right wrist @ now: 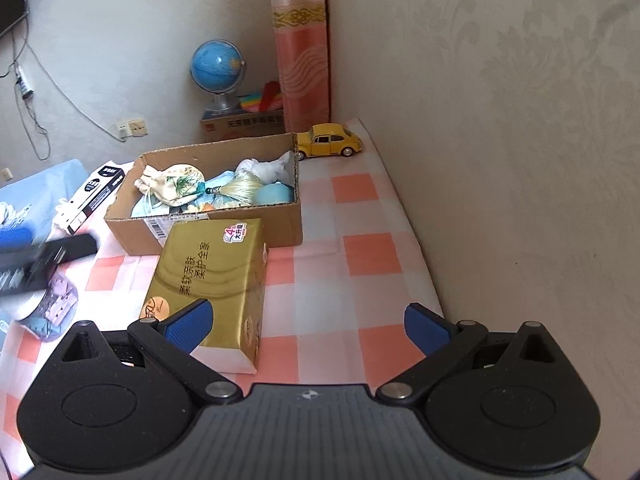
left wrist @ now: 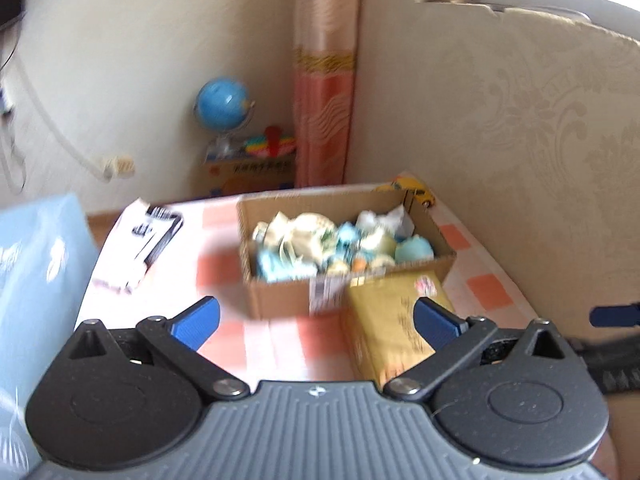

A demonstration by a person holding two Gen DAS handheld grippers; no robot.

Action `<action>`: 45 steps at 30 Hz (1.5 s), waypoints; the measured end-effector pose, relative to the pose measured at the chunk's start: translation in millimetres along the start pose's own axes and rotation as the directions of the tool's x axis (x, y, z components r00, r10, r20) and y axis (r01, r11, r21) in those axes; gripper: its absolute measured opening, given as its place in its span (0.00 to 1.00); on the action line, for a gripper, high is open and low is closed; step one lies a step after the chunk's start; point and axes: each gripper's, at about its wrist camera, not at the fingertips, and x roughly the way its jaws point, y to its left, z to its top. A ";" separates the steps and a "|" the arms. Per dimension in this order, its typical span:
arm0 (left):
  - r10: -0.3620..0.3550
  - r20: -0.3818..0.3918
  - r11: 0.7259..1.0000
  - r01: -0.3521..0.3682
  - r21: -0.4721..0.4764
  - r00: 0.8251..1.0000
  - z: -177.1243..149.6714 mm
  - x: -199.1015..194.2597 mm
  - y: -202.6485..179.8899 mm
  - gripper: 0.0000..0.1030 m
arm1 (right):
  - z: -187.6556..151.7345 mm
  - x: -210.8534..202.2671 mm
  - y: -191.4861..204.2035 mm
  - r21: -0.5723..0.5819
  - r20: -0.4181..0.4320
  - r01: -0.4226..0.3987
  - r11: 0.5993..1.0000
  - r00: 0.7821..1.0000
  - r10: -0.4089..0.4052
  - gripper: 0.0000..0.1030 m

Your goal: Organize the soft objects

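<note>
A cardboard box (right wrist: 224, 228) full of soft things, among them a cream pouch (right wrist: 176, 184), a tassel (right wrist: 240, 188) and a blue plush (right wrist: 274, 194), stands on the checked tablecloth. The box also shows in the blurred left wrist view (left wrist: 280, 296). A gold tissue pack (right wrist: 212, 276) lies in front of it, also in the left wrist view (left wrist: 384, 324). My left gripper (left wrist: 316, 322) is open and empty above the cloth before the box. My right gripper (right wrist: 308, 328) is open and empty, its left finger over the tissue pack.
A yellow toy car (right wrist: 328, 140) sits behind the box by the wall. A black and white carton (right wrist: 94, 196) lies left of the box. A light blue bag (left wrist: 36, 280) is at the left. A globe (right wrist: 216, 66) stands on the floor beyond.
</note>
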 end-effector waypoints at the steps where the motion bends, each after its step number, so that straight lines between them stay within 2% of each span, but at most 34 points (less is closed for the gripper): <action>1: 0.013 -0.008 1.000 -0.013 -0.018 1.000 -2.0 -7.5 1.6 1.00 | 1.9 -2.1 3.2 -0.001 0.004 0.008 1.000 1.000 -0.008 1.00; 4: 0.045 -0.053 0.998 -0.047 -0.045 0.998 -3.6 -23.9 0.8 1.00 | 5.9 -9.6 12.0 -0.013 0.019 0.016 1.000 1.000 -0.016 1.00; 8: 0.073 -0.043 0.997 -0.074 -0.023 0.996 -4.9 -40.3 -2.4 1.00 | 7.6 -20.9 22.4 -0.030 0.039 0.008 1.000 0.999 -0.007 1.00; 12: 0.067 -0.038 0.998 -0.067 -0.007 0.997 -3.5 -47.9 -7.0 1.00 | 6.5 -28.4 27.2 -0.043 0.053 0.011 0.999 0.999 -0.009 1.00; 18: 0.098 -0.044 0.995 -0.097 0.025 0.994 -4.6 -50.1 -15.6 1.00 | 6.2 -36.9 26.2 -0.035 0.070 0.020 0.999 0.997 -0.017 1.00; 45: 0.102 -0.040 0.994 -0.101 0.029 0.994 -2.6 -51.5 -21.1 1.00 | 6.1 -43.4 21.9 -0.032 0.085 0.021 0.999 0.996 -0.018 1.00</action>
